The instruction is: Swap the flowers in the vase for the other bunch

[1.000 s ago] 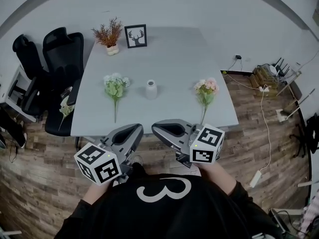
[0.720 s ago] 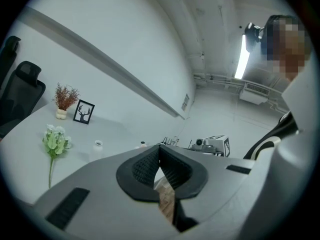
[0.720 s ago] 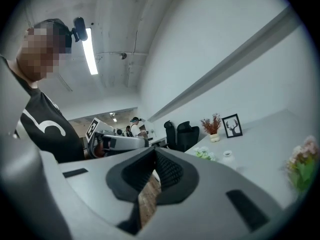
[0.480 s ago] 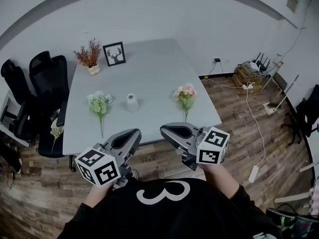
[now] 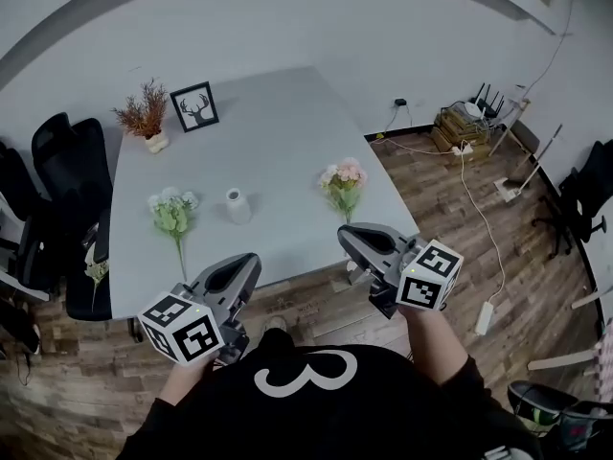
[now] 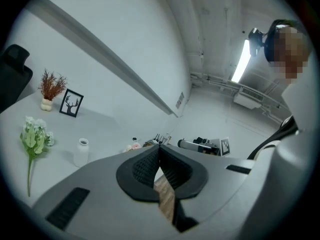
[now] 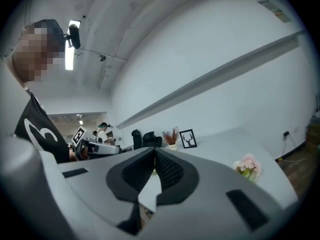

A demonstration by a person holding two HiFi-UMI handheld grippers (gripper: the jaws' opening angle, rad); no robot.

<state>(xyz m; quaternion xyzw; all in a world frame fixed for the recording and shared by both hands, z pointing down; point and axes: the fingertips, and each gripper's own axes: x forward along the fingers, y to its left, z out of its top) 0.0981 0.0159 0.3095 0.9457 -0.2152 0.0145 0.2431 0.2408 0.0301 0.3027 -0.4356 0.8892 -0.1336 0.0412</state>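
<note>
Right gripper (image 5: 347, 234) has swung toward 3 o'clock from left gripper (image 5: 243, 263), both clamped shut, empty; vase (image 5: 237, 205) unapproached, swap likely unstarted.

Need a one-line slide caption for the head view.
Shut left gripper and right gripper held near the table; white vase stands flowerless between green-white bunch and pink bunch.

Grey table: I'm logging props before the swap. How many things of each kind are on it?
Flower bunches: 2 (green-white bunch, pink bunch)
Small white vase: 1
Dried reddish plant in white pot: 1
Black-framed deer picture: 1
Total: 5
</note>
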